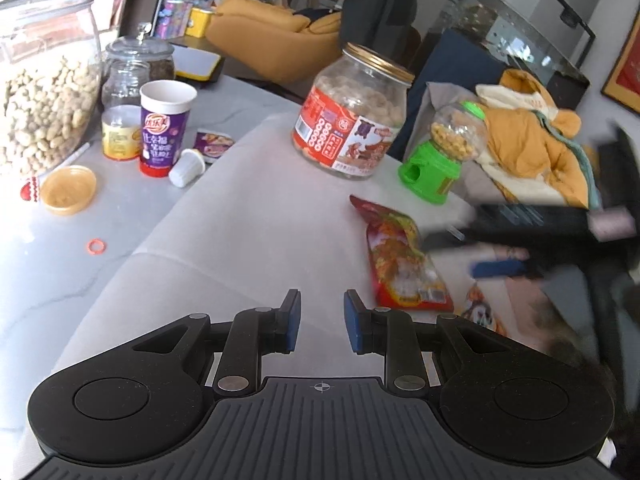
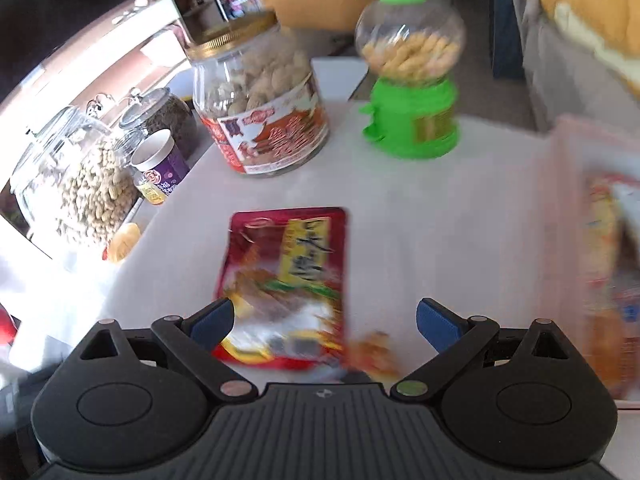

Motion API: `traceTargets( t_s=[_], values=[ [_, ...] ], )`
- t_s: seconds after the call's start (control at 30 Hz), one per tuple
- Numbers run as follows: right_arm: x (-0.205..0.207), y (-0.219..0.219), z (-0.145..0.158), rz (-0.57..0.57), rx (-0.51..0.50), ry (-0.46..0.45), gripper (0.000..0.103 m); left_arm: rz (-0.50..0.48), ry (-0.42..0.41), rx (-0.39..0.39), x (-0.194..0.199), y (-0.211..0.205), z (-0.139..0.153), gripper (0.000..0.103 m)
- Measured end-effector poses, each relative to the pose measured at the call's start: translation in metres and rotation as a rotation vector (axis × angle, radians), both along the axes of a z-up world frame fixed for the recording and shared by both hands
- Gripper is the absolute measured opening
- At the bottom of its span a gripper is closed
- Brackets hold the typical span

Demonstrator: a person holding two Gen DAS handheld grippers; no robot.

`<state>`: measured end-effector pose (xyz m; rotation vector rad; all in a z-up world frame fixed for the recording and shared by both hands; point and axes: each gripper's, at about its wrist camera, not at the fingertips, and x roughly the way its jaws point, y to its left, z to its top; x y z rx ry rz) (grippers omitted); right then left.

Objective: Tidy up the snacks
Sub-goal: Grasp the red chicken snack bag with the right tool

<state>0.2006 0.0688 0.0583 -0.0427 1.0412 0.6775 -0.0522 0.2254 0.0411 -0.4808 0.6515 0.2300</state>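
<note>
A red snack packet lies flat on the grey mat; it also shows in the right wrist view. My right gripper is wide open just above the packet's near end, blurred in the left wrist view. My left gripper is partly open and empty over bare mat, left of the packet. A gold-lidded peanut jar and a green candy dispenser stand behind. A pink box with snack packets stands at right.
At left on the marble table stand a large glass peanut jar, smaller glass jars, a purple cup, a yellow tub, a yellow lid and a small white pod. An orange jacket lies beyond the table's right edge.
</note>
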Motion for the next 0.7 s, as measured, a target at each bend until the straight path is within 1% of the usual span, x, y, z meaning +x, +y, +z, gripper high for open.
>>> traceTargets(
  t_s=[0.07,0.1,0.13,0.17,0.2,0.23,0.27,0.3,0.33,0.4,0.43,0.5,0.63,0.7],
  values=[
    [0.003,0.019,-0.008,-0.010,0.009,0.039,0.098,-0.010,0.017,0.015,-0.003,-0.002,-0.002,0.027],
    [0.005,0.029,-0.013,-0.012,-0.001,0.040,0.098,-0.016,0.023,0.015,-0.004,-0.003,-0.003,0.027],
    [0.006,0.043,-0.019,-0.012,-0.036,0.035,0.100,-0.021,0.026,0.010,-0.004,-0.003,-0.004,0.027],
    [0.007,0.054,-0.026,-0.009,-0.073,0.020,0.103,-0.026,0.028,0.003,-0.006,-0.004,-0.006,0.027],
    [0.003,0.063,-0.027,0.000,-0.108,-0.019,0.103,-0.031,0.029,-0.004,-0.007,-0.005,-0.007,0.027],
    [-0.001,0.073,-0.029,0.019,-0.163,-0.047,0.103,-0.037,0.031,-0.010,-0.007,-0.006,-0.008,0.027],
    [-0.005,0.078,-0.030,0.037,-0.196,-0.067,0.103,-0.042,0.032,-0.015,-0.007,-0.006,-0.009,0.027],
    [-0.009,0.080,-0.031,0.054,-0.221,-0.086,0.099,-0.049,0.032,-0.023,-0.007,-0.008,-0.010,0.027],
    [-0.011,0.079,-0.030,0.066,-0.234,-0.105,0.091,-0.057,0.031,-0.030,-0.007,-0.009,-0.010,0.027],
    [-0.011,0.073,-0.023,0.094,-0.233,-0.114,0.077,-0.080,0.029,-0.040,-0.005,-0.015,-0.010,0.027],
    [-0.007,0.065,-0.017,0.086,-0.220,-0.108,0.067,-0.093,0.029,-0.045,-0.004,-0.019,-0.010,0.027],
    [0.002,0.047,-0.005,0.061,-0.180,-0.083,0.067,-0.122,0.030,-0.059,-0.001,-0.027,-0.011,0.027],
    [0.006,0.015,0.020,0.024,-0.152,-0.141,0.067,-0.188,0.034,-0.094,0.008,-0.046,-0.010,0.027],
    [0.005,0.001,0.028,0.021,-0.144,-0.148,0.067,-0.230,0.034,-0.107,0.012,-0.058,-0.008,0.027]
  ],
)
